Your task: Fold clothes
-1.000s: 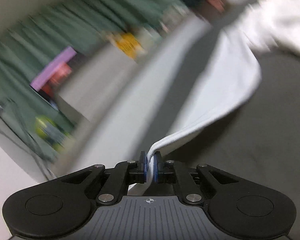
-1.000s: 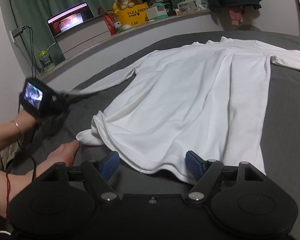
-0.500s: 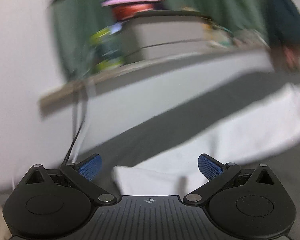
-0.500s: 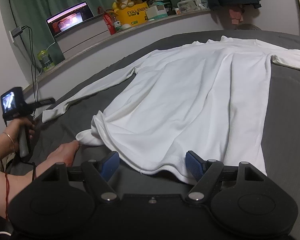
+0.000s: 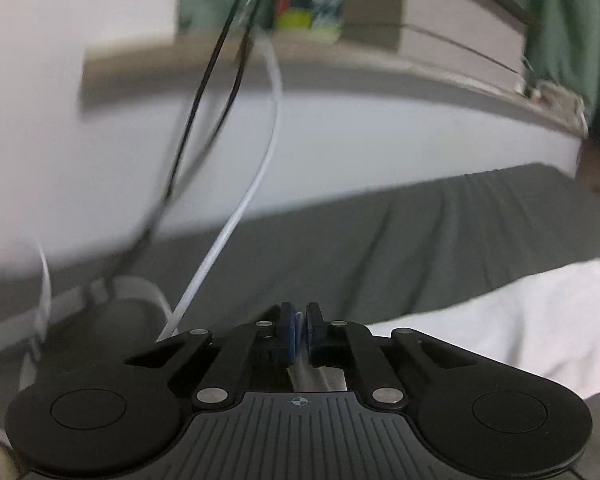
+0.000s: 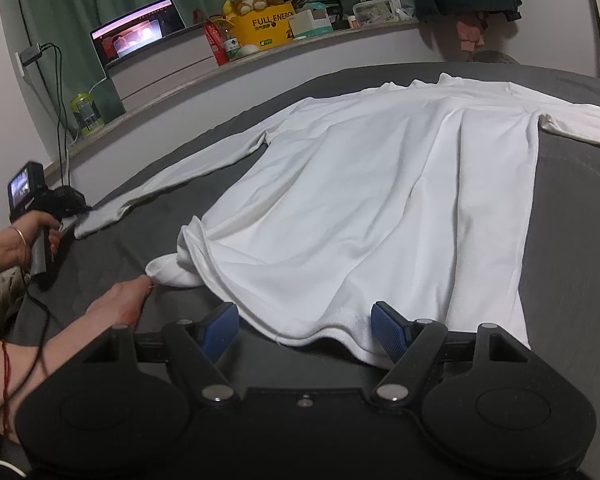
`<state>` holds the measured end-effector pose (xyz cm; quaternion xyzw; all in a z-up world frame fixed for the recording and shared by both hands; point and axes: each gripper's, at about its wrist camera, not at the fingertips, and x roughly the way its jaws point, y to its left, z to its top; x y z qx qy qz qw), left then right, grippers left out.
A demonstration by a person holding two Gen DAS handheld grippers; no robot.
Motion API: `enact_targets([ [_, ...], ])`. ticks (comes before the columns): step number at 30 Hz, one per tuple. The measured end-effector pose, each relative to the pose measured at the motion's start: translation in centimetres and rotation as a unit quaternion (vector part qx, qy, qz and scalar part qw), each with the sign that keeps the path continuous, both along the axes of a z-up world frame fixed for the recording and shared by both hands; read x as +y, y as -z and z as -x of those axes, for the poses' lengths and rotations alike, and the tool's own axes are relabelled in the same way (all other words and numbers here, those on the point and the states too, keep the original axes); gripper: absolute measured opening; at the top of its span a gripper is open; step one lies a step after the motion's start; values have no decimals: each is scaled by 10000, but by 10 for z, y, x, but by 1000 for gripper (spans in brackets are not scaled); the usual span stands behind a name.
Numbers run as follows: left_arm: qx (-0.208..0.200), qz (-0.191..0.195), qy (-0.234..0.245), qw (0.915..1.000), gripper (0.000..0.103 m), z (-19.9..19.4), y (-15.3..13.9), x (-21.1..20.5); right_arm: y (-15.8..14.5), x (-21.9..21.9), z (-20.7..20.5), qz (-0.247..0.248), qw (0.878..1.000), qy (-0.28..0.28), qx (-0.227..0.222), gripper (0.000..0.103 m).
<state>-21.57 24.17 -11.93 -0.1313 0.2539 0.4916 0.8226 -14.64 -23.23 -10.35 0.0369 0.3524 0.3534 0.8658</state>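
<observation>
White long-sleeved shirt [image 6: 380, 208] lies spread flat on the grey bed [image 6: 572, 208], hem nearest the viewer. At far left, the left gripper [image 6: 66, 210] sits low over the mattress at the left sleeve cuff [image 6: 96, 220], its pads drawn together on a sliver of pale cloth. Risk: so shallow a pinch may slip when lifted, and the charging cables [image 5: 220, 80] hanging close by could snag. At right, the right gripper [image 6: 306, 326] hovers level before the hem [image 6: 324, 332], fingers spread wide, holding nothing.

White long-sleeved shirt [image 6: 380, 208] flat on bed
</observation>
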Motion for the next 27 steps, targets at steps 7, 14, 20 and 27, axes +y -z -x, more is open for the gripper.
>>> enact_targets([
  [7,1113,-458,110,9927,5,-29,5,8,-1,3,2,86,10000,6,-40,72],
  [14,1434,-511,-172,9882,71,-32,19,-8,-8,0,2,64,9999,30,-115,72],
  [20,869,-1105,309,9896,103,-8,-13,-66,-19,-10,-5,233,9995,138,-160,72],
  [27,224,-1161,2970,9475,103,-10,-73,-171,-32,-40,-10,753,9951,636,87,72],
])
